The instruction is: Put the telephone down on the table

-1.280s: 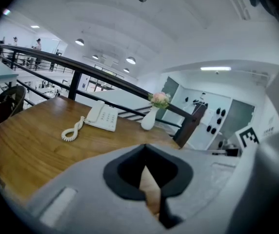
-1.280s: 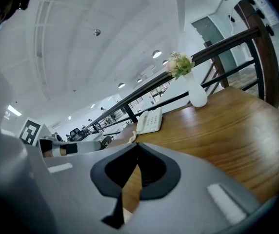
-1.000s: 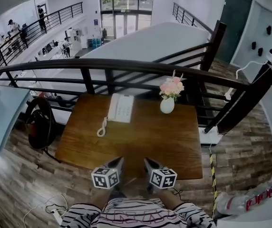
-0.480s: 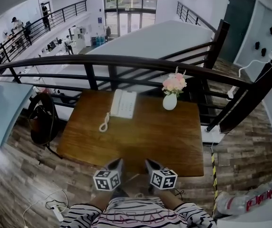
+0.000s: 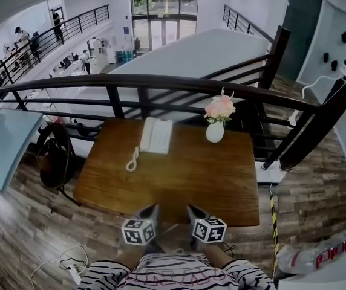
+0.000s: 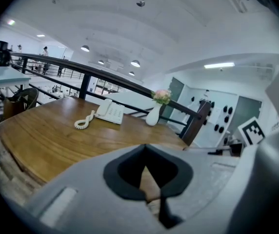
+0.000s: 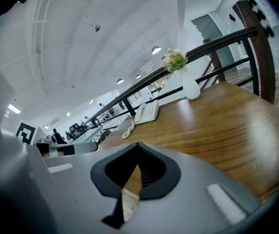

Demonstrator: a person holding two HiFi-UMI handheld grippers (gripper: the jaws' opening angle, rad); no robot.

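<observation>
Though only head view shows sleeves (image 5: 102, 276), gripper views show jaws closed.

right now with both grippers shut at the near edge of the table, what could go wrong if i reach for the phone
1. The vase stands upright just right of the telephone; the right gripper could tip it when reaching.
2. The coiled cord lies loose at the telephone's front left and might snag the left gripper.
3. Both stand near the table's far edge by the railing, so a push could send them off.
</observation>
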